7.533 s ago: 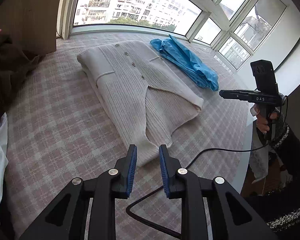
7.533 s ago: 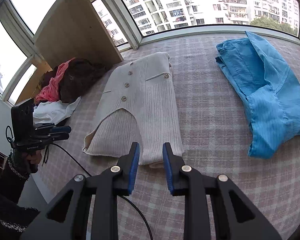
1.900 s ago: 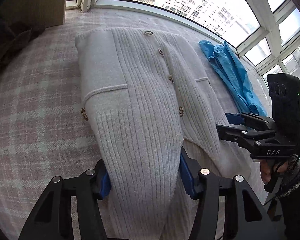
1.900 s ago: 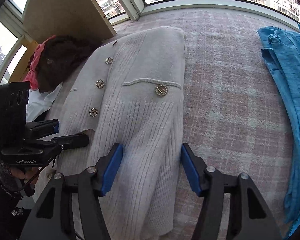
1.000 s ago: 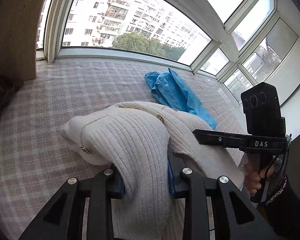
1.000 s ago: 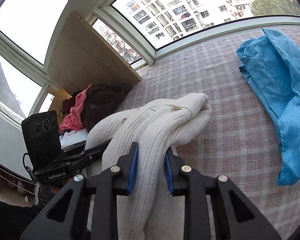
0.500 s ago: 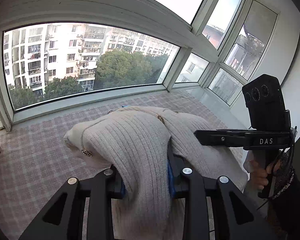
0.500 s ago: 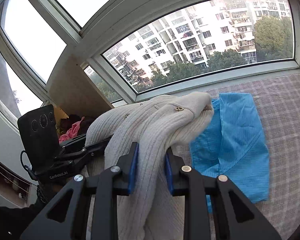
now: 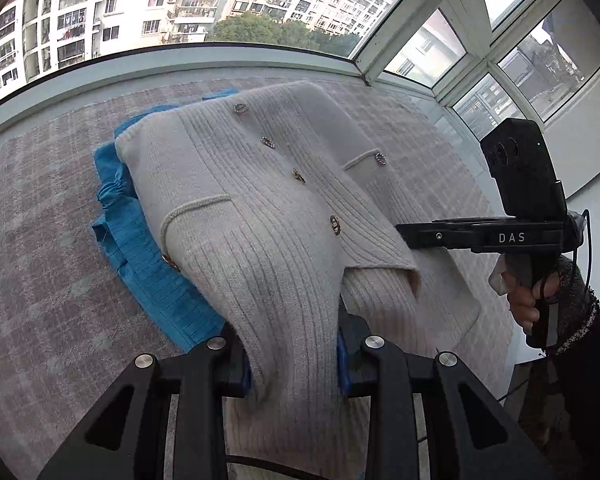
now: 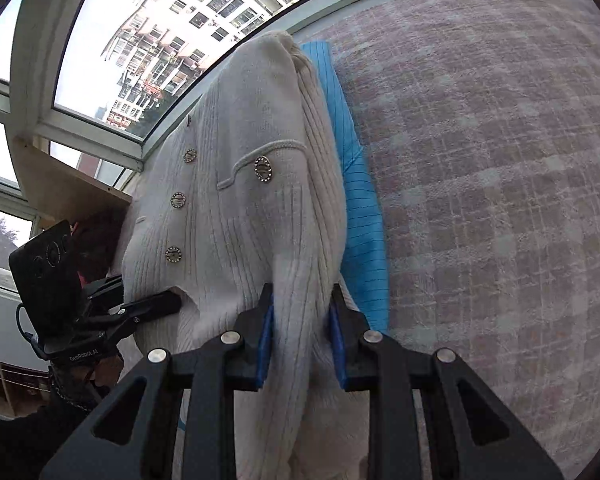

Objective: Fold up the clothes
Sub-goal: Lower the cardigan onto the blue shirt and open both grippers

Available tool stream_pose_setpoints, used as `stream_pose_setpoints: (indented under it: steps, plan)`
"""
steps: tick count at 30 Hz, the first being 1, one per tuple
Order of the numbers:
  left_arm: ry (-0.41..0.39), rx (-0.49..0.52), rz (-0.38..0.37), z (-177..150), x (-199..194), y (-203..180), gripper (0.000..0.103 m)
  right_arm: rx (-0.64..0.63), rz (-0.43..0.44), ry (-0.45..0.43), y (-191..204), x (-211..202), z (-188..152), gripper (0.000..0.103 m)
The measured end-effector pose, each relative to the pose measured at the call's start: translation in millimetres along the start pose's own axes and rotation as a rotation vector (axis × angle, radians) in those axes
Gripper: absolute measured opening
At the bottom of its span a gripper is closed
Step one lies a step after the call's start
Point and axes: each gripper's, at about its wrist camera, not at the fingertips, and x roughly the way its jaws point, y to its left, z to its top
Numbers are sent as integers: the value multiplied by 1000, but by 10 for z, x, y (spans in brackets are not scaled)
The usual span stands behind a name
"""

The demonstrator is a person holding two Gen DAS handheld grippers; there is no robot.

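While both tools pinch the folded cream cardigan (image 9: pixel 260 216) at its near edge, left tool (image 9: pixel 292 356) and right tool (image 10: pixel 300 344), it hangs over the blue garment (image 9: pixel 148 264) at frame centre. Judged best: lower level, edges squared on blue, release together.

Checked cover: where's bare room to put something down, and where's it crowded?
Bare checked cover runs right of the blue garment, and again left of it up to the window sill. Crowded: the cream cardigan sits over the blue garment, clamped by the left gripper and right gripper.
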Motion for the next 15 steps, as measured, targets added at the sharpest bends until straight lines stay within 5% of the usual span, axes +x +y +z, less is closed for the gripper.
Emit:
stream_pose_setpoints:
  steps: [4, 9, 15]
  plan:
    - [-22, -29, -14, -78, -52, 53, 30, -8, 43, 5, -35, -23, 16, 27]
    - [-9, -29, 3, -162, -303, 75, 34, -151, -55, 15, 315, -300, 144, 33]
    - [-69, 21, 27, -118, -789, 31, 35, -324, -194, -124, 889, -443, 372, 37]
